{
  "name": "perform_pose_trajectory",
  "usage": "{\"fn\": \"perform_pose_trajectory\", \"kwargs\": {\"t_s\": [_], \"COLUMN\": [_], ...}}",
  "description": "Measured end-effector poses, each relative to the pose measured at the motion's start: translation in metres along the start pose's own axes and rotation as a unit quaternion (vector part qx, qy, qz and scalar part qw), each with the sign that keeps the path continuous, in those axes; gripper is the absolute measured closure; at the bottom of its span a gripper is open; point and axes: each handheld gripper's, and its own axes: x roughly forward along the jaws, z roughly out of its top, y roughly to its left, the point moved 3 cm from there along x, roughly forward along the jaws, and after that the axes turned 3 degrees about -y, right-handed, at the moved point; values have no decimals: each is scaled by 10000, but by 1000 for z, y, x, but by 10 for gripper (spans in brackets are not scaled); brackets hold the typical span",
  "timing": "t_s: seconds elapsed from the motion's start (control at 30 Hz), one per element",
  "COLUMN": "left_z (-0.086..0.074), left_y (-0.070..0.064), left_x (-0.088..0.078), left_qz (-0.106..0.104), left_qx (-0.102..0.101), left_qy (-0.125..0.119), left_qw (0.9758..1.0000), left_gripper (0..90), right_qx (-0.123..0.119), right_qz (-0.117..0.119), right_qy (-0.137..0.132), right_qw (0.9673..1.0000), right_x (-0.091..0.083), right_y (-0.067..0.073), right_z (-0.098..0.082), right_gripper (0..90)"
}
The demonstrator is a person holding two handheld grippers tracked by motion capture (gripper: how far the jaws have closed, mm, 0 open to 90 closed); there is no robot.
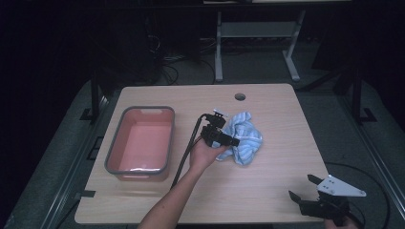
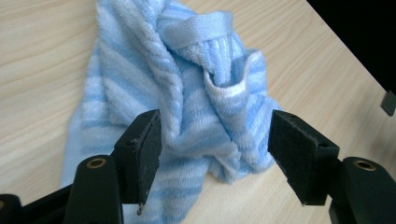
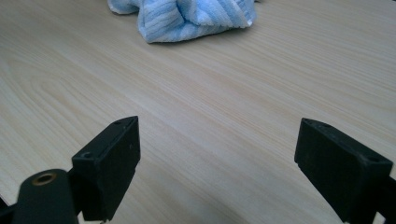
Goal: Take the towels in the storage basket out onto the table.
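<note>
The left gripper (image 1: pixel 228 139) hangs at the near-left edge of the crumpled blue-striped towel (image 1: pixel 244 137), its fingers (image 2: pixel 140 154) spread, with a fold of the cloth lying between and just beyond them; the pads do not press on it. The towel sits bunched in a loose heap on the wooden worktop (image 1: pixel 267 191), directly ahead of those fingers, with a hemmed corner standing up at the far side of the pile. To the other side of the left hand (image 1: pixel 203 155) stands the pink bin with a grey rim (image 1: pixel 141 110), apart from the towel. The right gripper (image 1: pixel 310 188) rests well apart near the front corner of the worktop, fingers (image 3: pixel 109 163) spread wide over bare wood, with the towel far ahead of them.

As a judgement, the risk lies in the grip: if the left fingers close where they stand, they may catch only a thin outer fold, and the rest of the heap would drag or slip free when lifted. Closing too low could scrape the pads on the worktop. A hanging tail of cloth could also snag the bin's rim if the towel is carried that way.

No brand, label or readable writing shows on the towel, the bin or the grippers.
</note>
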Motion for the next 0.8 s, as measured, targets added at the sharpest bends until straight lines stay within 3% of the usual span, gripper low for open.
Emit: {"fn": "perform_pose_trajectory", "kwargs": {"t_s": [0.27,0.8], "left_z": [-9,-25], "left_y": [1,5], "left_x": [-9,-24], "left_qz": [-119,-167], "left_qx": [-82,-45], "left_qy": [-132,-243], "left_qw": [9998,9996], "left_gripper": [333,319], "right_qx": [17,-25], "right_qz": [5,5], "right_qy": [25,54], "right_qw": [10000,10000], "right_x": [1,2], "right_y": [1,2], "right_z": [0,0], "right_gripper": [136,137]}}
